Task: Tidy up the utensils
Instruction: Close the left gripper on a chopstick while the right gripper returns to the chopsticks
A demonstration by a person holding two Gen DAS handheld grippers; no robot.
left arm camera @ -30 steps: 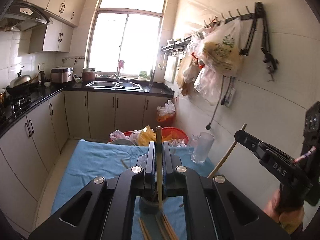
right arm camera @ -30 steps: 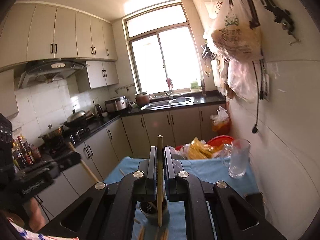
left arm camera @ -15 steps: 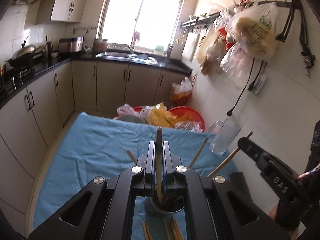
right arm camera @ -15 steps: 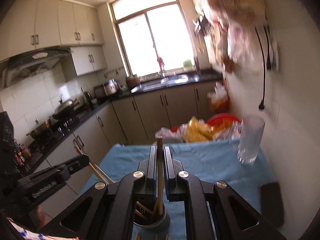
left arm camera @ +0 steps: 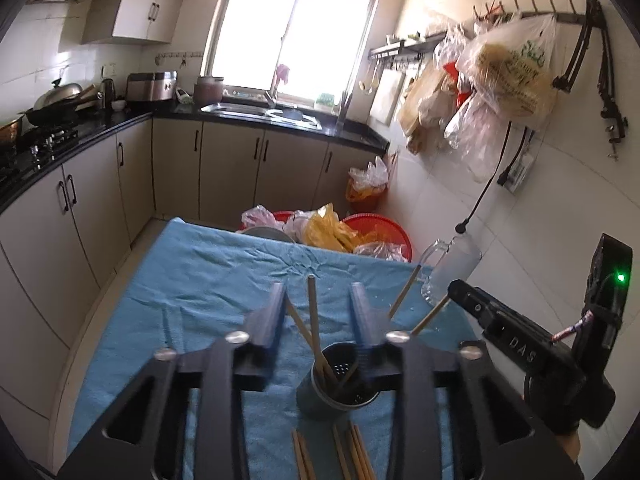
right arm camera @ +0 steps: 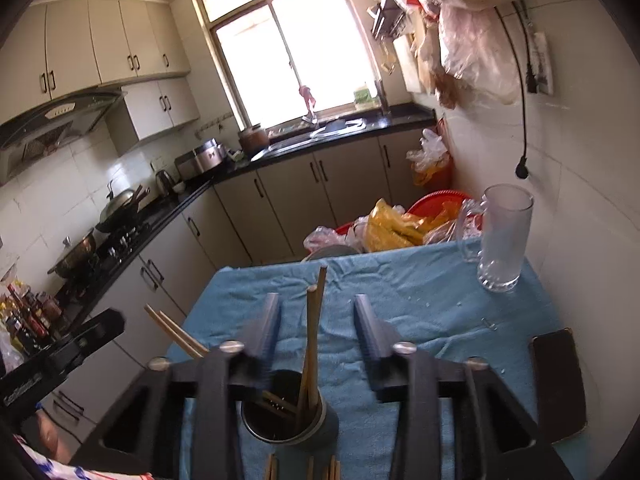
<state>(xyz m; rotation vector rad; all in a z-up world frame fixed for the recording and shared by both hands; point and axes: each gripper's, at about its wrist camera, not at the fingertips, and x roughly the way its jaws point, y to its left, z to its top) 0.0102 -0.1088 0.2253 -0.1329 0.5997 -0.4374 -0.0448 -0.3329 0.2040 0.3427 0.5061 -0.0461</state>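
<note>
Chopstick holder (left arm camera: 338,390): a dark metal cup with a perforated bottom, standing upright on the blue cloth, at 6 o'clock in both wrist views, just beyond the tool tips.
Chopsticks in holder (right arm camera: 310,344): several wooden sticks stand in the cup, leaning out toward 12 and 1 o'clock; the left wrist view shows two more slanting toward 2 o'clock.
Loose chopsticks (left arm camera: 352,456): a few lie flat on the cloth at the near side of the cup, at 6 o'clock, partly cut off by the frame edge.
Left tool (left arm camera: 318,296): jaws opening, moderately wide; a chopstick stands between them, and the pads do not press on it.
Right tool (right arm camera: 316,304): jaws opening, moderately wide; two upright chopsticks rise in the gap, untouched by the pads.
Counter (right arm camera: 420,300): covered by a wrinkled blue cloth.
Glass mug (right arm camera: 502,240): clear, upright, at 2 o'clock near the tiled wall.
Dark flat object (right arm camera: 558,384): lies at the cloth's right edge, at 4 o'clock.
</note>
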